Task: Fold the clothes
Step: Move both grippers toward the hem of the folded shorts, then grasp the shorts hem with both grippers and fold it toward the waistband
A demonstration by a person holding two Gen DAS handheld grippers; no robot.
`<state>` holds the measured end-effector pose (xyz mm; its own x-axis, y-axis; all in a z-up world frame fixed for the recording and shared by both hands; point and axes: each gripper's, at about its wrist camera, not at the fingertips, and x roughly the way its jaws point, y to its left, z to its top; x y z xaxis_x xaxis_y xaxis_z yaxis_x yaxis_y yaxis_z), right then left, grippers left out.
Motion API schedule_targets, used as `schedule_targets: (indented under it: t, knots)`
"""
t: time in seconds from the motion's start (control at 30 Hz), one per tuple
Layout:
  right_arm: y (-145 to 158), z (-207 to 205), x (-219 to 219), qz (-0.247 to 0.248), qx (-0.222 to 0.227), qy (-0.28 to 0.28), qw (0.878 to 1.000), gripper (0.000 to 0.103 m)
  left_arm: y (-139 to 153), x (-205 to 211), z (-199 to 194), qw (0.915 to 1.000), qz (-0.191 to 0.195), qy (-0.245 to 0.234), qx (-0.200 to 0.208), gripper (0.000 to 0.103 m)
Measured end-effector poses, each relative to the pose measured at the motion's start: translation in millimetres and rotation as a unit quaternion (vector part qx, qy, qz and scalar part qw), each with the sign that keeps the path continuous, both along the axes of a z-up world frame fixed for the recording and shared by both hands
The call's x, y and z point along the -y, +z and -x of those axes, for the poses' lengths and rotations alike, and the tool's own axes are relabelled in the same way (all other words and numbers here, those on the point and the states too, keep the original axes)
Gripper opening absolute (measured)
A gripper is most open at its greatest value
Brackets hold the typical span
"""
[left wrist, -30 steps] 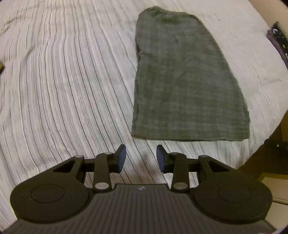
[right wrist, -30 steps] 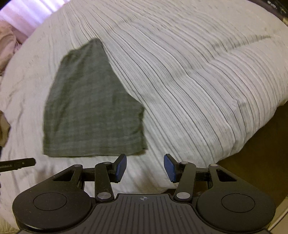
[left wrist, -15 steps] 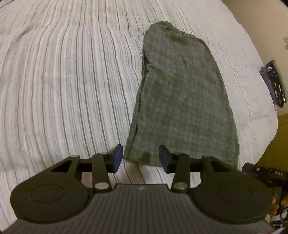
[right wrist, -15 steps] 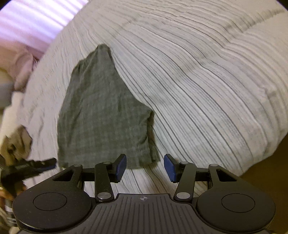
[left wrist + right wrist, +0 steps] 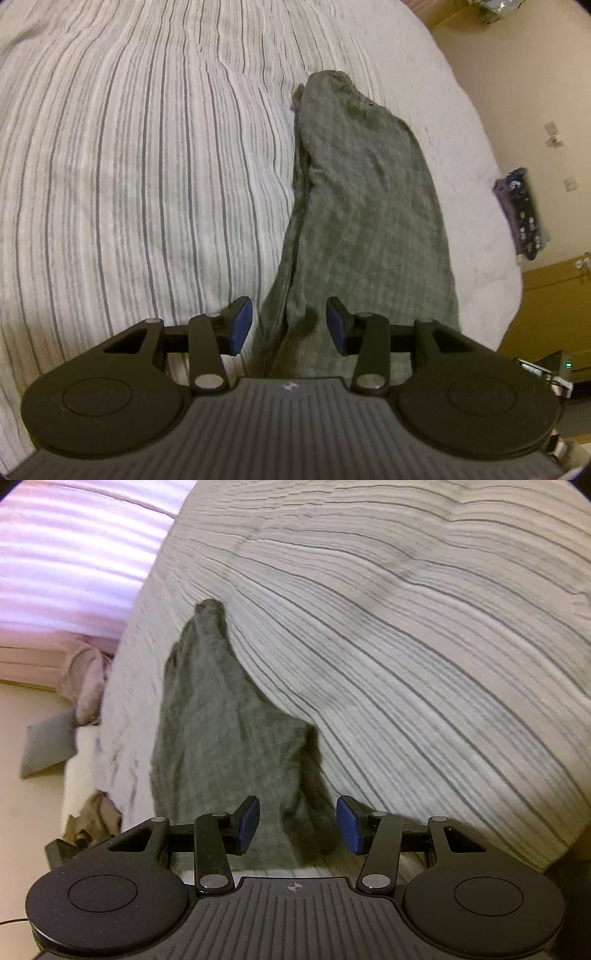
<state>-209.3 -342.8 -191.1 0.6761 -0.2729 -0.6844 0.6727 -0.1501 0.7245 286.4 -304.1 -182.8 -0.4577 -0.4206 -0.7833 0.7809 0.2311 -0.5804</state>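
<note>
The striped bed point(image 5: 140, 177) fills both views. On it lies the grey garment point(image 5: 369, 221), long and narrowed, its near hem between my tongs. I judge I'm at its two near corners. My left gripper point(image 5: 283, 324) and right gripper point(image 5: 297, 824) stand wide, holding nothing; each needs to close on a corner.
</note>
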Motion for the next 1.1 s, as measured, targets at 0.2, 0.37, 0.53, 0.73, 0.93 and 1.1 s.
schedule_targets:
  t: [0.2,0.37,0.53,0.73,0.93,1.1]
  knots:
    - [-16,-3,4,-0.003,0.041,-0.003,0.999,0.050,-17,0,-5,0.9991,-0.006,0.000,-0.043,0.040]
    - [-29,-5,7,-0.006,0.075,-0.005,0.997,0.050,-26,-6,-1,0.9972,-0.011,-0.004,-0.074,0.040]
    - [-35,-6,11,-0.010,0.088,-0.007,0.996,0.034,-31,-2,1,0.9962,-0.014,-0.005,-0.085,0.016]
    - [-24,-9,14,-0.010,0.074,-0.005,0.997,0.007,-24,-4,4,0.9954,-0.009,-0.002,-0.096,0.002]
    - [21,10,12,0.028,0.085,-0.008,0.996,0.006,3,-25,15,0.9920,0.024,0.006,-0.124,0.002]
    - [38,31,-11,0.031,0.071,-0.003,0.997,0.006,1,-67,36,0.9892,0.008,0.019,-0.145,0.002]
